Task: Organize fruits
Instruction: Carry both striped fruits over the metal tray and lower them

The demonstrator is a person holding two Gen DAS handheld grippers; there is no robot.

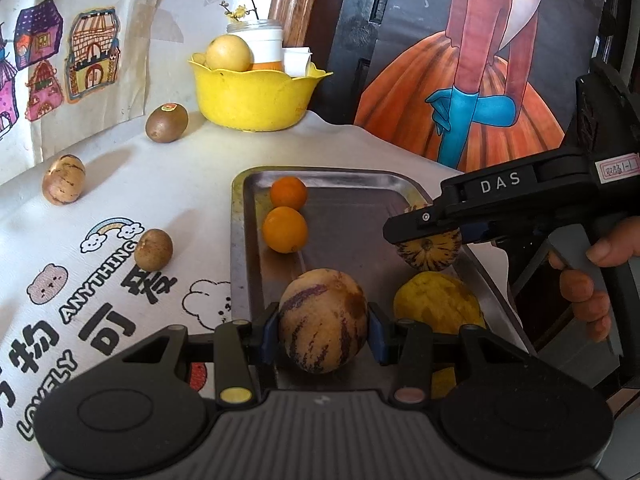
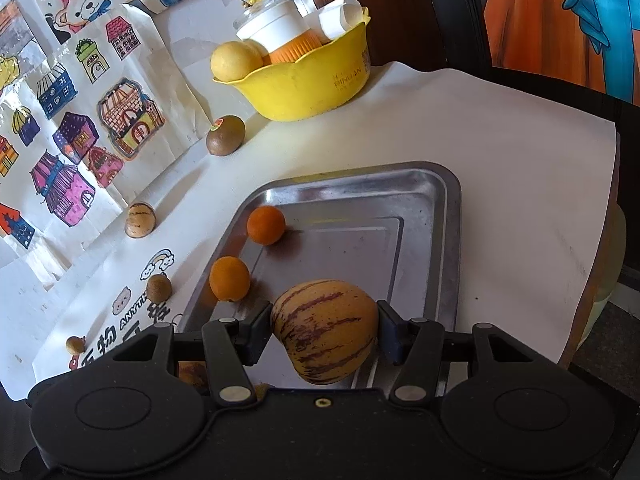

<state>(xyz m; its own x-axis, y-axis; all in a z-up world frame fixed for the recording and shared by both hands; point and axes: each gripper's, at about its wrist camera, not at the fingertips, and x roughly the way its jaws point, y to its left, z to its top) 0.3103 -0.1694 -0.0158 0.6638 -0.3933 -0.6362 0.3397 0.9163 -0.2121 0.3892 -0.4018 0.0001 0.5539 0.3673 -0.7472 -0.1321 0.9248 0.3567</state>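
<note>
left gripper (image 1: 323, 330) nearest the lens, fingers closed on a striped melon (image 1: 322, 320), pads pressed to both its sides, over the near end of the metal tray (image 1: 404, 184). a yellow fruit (image 1: 438, 304) lies just right of it on the tray; whether the melon rests on the tray floor or hangs above it, cannot tell.

right gripper (image 2: 325, 334) clamps a second striped melon (image 2: 325, 330), pointed end down, above the tray's near part (image 2: 450, 240). from the left camera this gripper (image 1: 430, 236) reaches in over the tray's right side, a hand (image 1: 592, 280) on its handle.

two small oranges on the tray's left side, one (image 1: 288, 193) behind the other (image 1: 285, 229), close together.

on the white cloth (image 1: 180, 184) left of the tray: a small brown fruit (image 1: 153, 249), a speckled striped fruit (image 1: 63, 179) farther left, a kiwi (image 1: 166, 122) with a sticker near the yellow bowl (image 1: 256, 100). bowl holds a pale round fruit (image 1: 229, 54) and a white jar (image 1: 262, 46).
</note>
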